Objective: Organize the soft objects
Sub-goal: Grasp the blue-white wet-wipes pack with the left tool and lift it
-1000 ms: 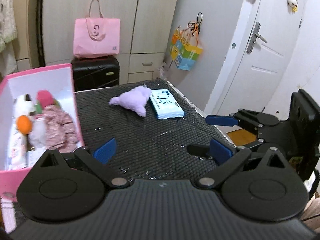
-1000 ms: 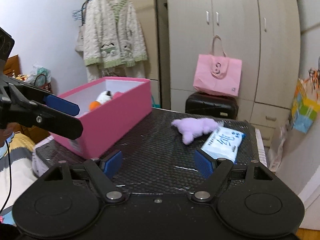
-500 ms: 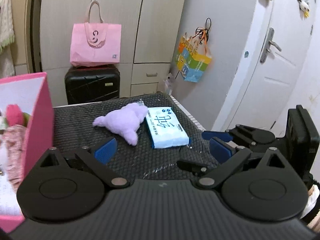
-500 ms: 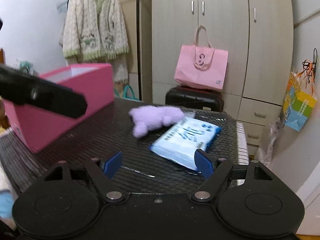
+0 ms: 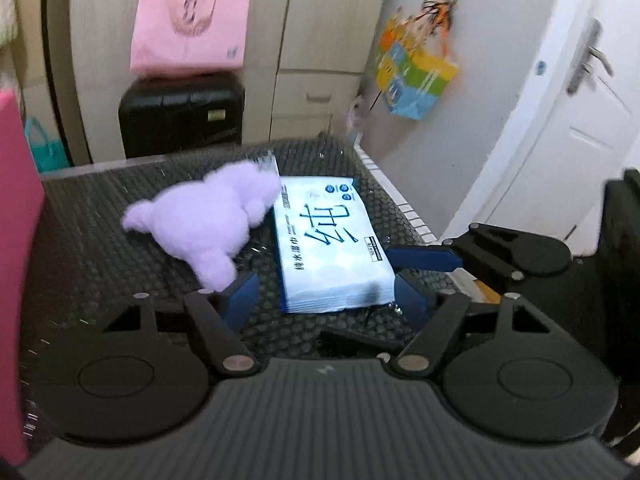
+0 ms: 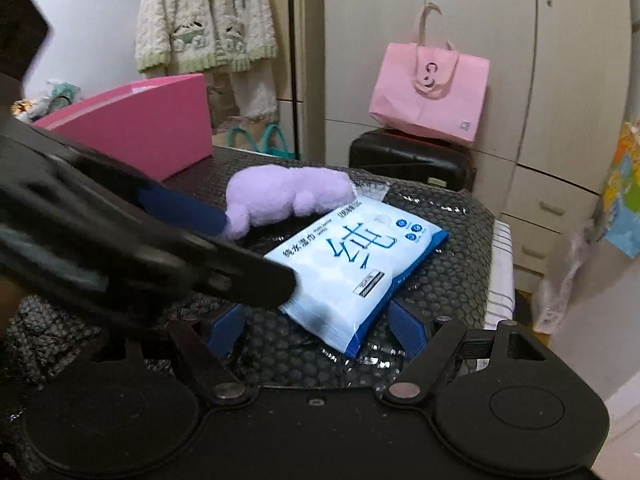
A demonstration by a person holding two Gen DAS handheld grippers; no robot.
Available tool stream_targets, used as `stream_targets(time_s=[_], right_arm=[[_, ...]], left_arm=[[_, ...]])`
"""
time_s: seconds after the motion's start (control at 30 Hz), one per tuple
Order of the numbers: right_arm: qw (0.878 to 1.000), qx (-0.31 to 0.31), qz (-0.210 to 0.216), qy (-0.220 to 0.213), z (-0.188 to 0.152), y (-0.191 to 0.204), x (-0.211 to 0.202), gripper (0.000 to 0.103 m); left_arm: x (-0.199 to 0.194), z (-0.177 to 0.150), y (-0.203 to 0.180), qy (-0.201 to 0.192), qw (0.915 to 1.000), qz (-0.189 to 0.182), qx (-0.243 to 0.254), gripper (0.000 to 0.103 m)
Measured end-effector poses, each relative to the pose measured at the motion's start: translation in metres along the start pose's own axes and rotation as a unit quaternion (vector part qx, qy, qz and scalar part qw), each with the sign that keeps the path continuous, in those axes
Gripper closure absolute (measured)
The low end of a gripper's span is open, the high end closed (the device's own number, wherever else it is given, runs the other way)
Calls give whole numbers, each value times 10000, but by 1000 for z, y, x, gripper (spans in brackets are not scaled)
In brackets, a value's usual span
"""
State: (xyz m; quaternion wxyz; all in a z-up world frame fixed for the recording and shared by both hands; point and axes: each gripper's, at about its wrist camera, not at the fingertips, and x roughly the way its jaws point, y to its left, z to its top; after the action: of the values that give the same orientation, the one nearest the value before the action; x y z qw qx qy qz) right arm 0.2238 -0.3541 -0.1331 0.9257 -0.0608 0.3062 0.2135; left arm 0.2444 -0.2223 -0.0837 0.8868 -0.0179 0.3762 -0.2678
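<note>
Left wrist view: I see my left gripper (image 5: pixel 324 296) closer to the wipes pack (image 5: pixel 330 246) than a second ago, jaws closing around its near end, pads not yet pressing. Pack lies on the black mat (image 5: pixel 100 248), touching the purple plush (image 5: pixel 200 220). Right gripper (image 6: pixel 316 326) unchanged: wide open, holding nothing, straddling the pack's near corner.

A home bedroom: wardrobe (image 6: pixel 432 40), hanging cardigan (image 6: pixel 204 16), suitcase (image 5: pixel 182 114).

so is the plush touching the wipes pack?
Touching. In the left wrist view the plush lies against the wipes pack along its far left edge. In the right wrist view its body overlaps the pack's far corner, no gap.
</note>
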Motion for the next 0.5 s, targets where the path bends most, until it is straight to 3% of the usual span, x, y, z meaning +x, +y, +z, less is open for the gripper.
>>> stream_targets(time_s=[0.3,0.5], right_arm=[[9998,34,173,-2,-2,-10,6,24],[9997,-21,254,-63,-2,-8,5,43]], left_arm=[[26,-2,3,115,9995,131,-261,30],[27,-5,-2,35,9997,212,-79,33]])
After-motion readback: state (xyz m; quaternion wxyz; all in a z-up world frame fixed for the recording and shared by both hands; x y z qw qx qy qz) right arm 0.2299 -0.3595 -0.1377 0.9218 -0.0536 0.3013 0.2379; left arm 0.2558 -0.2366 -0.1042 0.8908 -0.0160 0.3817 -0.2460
